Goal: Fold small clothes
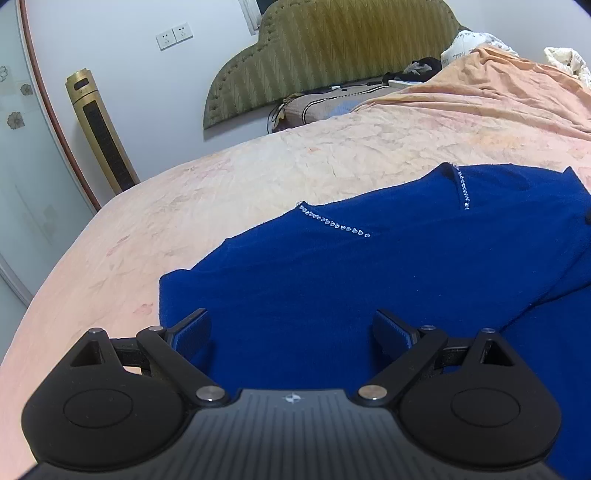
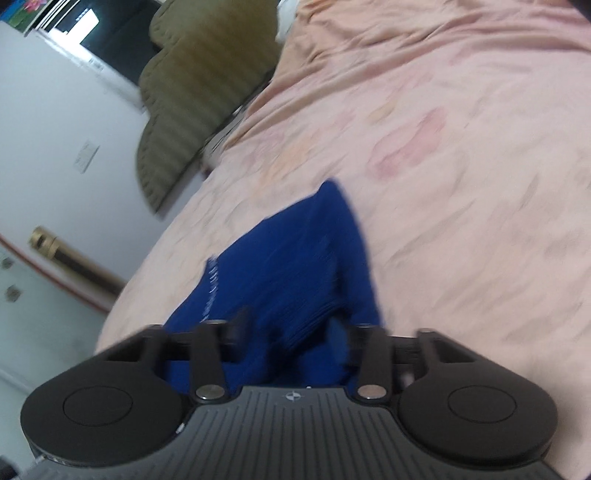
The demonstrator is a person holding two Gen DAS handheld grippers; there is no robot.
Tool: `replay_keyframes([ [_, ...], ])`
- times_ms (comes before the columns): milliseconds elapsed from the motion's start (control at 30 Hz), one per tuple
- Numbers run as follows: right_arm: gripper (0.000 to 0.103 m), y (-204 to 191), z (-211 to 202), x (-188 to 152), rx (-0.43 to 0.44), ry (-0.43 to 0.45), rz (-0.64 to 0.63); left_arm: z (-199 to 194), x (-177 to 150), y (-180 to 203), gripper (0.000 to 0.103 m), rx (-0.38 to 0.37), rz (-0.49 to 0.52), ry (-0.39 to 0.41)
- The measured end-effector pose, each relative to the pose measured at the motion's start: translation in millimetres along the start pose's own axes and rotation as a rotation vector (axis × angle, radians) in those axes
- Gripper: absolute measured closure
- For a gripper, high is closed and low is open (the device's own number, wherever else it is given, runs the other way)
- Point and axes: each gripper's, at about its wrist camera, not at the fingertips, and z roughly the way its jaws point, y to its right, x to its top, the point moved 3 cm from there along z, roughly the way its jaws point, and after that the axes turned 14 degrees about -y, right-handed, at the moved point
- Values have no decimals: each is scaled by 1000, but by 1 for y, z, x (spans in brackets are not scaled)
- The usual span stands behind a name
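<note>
- The left black two-finger gripper [image 1: 291,332] fills the bottom of the left wrist view, its jaws spread wide with nothing between them; the blue ribbed pads [image 1: 192,334] sit just above blue cloth, and contact cannot be judged.
- Under and ahead of it lies the royal-blue knitted garment [image 1: 369,266], spread across the lower centre and right of the frame, with two short rows of clear rhinestones [image 1: 334,223] near its upper edge.
- The garment rests on the peach-pink floral bedsheet [image 1: 258,177], which runs from the lower left up to the upper right of the frame.
- At top centre stands the olive-green padded headboard [image 1: 332,48]; a gold tower fan [image 1: 99,129] is at the left against the white wall, with two white wall sockets [image 1: 174,36] above it.
- The right black two-finger gripper [image 2: 291,332] sits at the bottom of the right wrist view, which is motion-blurred; its jaws stand part-way apart with a fold of the same blue garment [image 2: 295,266] bunched between them, though whether the pads actually pinch the cloth cannot be told.
- That cloth rises towards the frame centre, over the pink sheet [image 2: 461,184], with the headboard [image 2: 192,92] at upper left.
</note>
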Motion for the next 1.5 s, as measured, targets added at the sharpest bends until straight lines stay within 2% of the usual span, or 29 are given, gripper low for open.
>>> replay_keyframes([
  [33,95,3,2,1,-19,4,1,-2,0,-1,8,-5,-2,1],
  [167,95,9,-7,-4,-37,35,-22,-8,-2,-3,8,-18,-15,18],
  [300,95,5,-10,-2,-93,62,-79,4,-5,1,8,-9,5,-24],
  [333,82,4,-7,1,-101,48,-90,6,-6,1,8,-9,4,-32],
  [400,82,3,-6,1,-128,32,-106,4,-9,0,8,-19,-3,-31],
  [467,71,-1,-21,-3,-130,68,-112,-1,-10,-2,8,-25,-9,-24],
  [533,50,-13,-39,-13,-140,107,-172,-7,-11,-1,8,-35,-7,-14],
  [567,44,-19,-45,-19,-140,108,-215,-9,-12,0,8,-39,-4,-11],
  [600,31,-24,-48,-26,-130,88,-253,-11,-14,2,8,-42,1,-9],
  [633,25,-27,-47,-33,-109,50,-290,-11,-16,4,8,-43,6,-11],
  [700,20,-27,-40,-50,-69,-41,-336,-9,-22,8,8,-27,12,-41],
  [733,20,-24,-35,-56,-87,-70,-351,-10,-24,8,8,-20,6,-51],
  [767,22,-19,-32,-62,-148,-78,-363,-14,-28,6,8,-24,-3,-50],
  [800,28,-16,-35,-67,-212,-43,-394,-19,-32,3,8,-31,-9,-42],
  [900,23,-14,-61,-77,-339,47,-423,-30,-47,-5,8,-34,3,-41],
  [933,23,-14,-73,-79,-358,78,-433,-34,-53,-6,8,-37,11,-46],
  [1067,22,-8,-104,-94,-293,80,-468,-48,-80,-21,8,-55,32,-58],
  [1133,22,-2,-114,-103,-295,76,-479,-54,-93,-31,8,-58,27,-59],
  [1233,22,12,-124,-116,-320,56,-472,-59,-110,-53,8,-63,-15,-69],
  [1333,23,27,-128,-125,-277,8,-425,-55,-123,-79,8,-91,-90,-102],
  [1367,23,30,-128,-128,-255,-2,-417,-53,-125,-89,8,-121,-129,-118],
  [1500,24,36,-125,-133,-141,-48,-404,-35,-123,-113,8,-317,-266,-168],
])
